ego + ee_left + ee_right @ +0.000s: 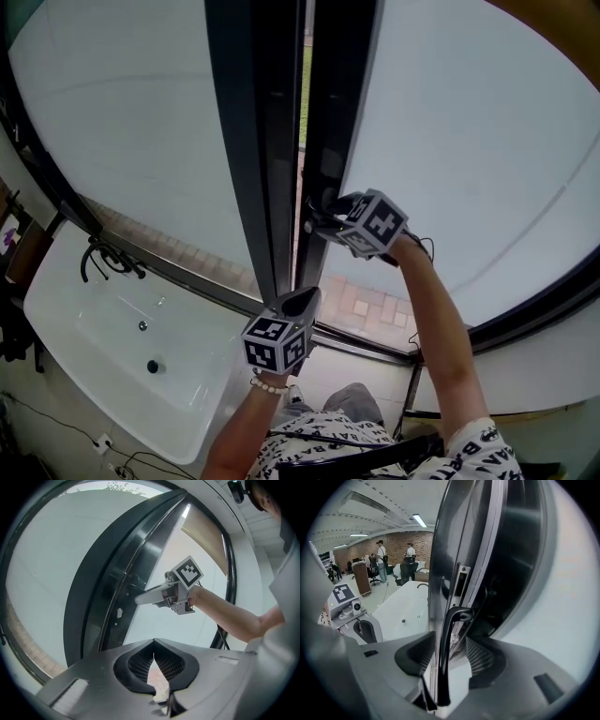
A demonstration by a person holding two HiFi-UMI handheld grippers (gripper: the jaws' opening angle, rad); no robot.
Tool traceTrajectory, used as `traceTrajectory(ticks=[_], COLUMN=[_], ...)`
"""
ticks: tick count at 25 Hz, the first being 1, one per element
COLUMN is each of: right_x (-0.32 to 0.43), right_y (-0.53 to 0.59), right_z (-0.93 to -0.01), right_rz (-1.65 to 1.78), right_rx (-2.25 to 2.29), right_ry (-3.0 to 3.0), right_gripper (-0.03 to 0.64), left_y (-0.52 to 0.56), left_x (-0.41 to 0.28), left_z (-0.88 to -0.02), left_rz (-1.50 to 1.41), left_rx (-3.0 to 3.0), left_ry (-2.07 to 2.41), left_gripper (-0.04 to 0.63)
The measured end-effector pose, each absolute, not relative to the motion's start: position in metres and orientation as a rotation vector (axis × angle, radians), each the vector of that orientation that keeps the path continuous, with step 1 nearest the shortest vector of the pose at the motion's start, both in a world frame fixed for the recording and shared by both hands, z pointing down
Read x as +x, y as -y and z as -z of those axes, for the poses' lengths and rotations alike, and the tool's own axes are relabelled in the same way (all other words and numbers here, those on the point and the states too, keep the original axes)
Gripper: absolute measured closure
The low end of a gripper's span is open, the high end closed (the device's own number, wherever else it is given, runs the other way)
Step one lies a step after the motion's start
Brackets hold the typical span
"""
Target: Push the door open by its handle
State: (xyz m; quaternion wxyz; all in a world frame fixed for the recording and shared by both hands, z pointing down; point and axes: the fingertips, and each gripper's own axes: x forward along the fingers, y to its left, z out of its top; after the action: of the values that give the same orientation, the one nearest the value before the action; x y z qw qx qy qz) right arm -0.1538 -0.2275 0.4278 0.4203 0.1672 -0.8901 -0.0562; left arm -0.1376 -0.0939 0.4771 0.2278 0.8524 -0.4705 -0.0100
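A dark-framed glass door stands slightly ajar beside a fixed dark frame; a thin strip of outdoor green shows between them. Its black lever handle runs between the jaws of my right gripper, which is shut on it. In the head view the right gripper sits at the door's edge and hides most of the handle. From the left gripper view, the right gripper reaches the handle. My left gripper hangs lower, near the frame's foot, shut and empty, its fingers pressed together.
A white bathtub with a black tap lies at the lower left. Brick paving shows through the glass low down. Behind, the right gripper view shows a large room with people standing far off.
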Motion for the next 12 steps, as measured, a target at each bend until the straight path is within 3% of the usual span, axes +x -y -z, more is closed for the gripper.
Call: traceTrajectory(ticks=[4, 8, 9, 10, 12], right_x=[-0.167, -0.175, -0.175, -0.175, -0.176], right_y=[0.224, 0.226, 0.225, 0.225, 0.224], right_z=[-0.435, -0.439, -0.439, -0.438, -0.436], right_rz=[0.146, 0.178, 0.189, 0.195, 0.2], right_rx=[0.351, 0.337, 0.352, 0.367, 0.372], right_ry=[2.203, 2.17, 2.17, 2.174, 2.179], right_gripper=[0.404, 0.458, 0.477, 0.547, 0.563], left_y=[0.109, 0.127, 0.128, 0.128, 0.129], left_x=[-0.141, -0.147, -0.147, -0.146, -0.144], left_z=[-0.474, -0.465, -0.466, -0.466, -0.466], left_rz=[0.033, 0.048, 0.049, 0.051, 0.054], left_rx=[2.35, 2.345, 2.345, 2.346, 2.35], left_ry=[1.318, 1.355, 1.355, 1.354, 1.352], left_gripper=[0.606, 0.606, 0.606, 0.606, 0.606])
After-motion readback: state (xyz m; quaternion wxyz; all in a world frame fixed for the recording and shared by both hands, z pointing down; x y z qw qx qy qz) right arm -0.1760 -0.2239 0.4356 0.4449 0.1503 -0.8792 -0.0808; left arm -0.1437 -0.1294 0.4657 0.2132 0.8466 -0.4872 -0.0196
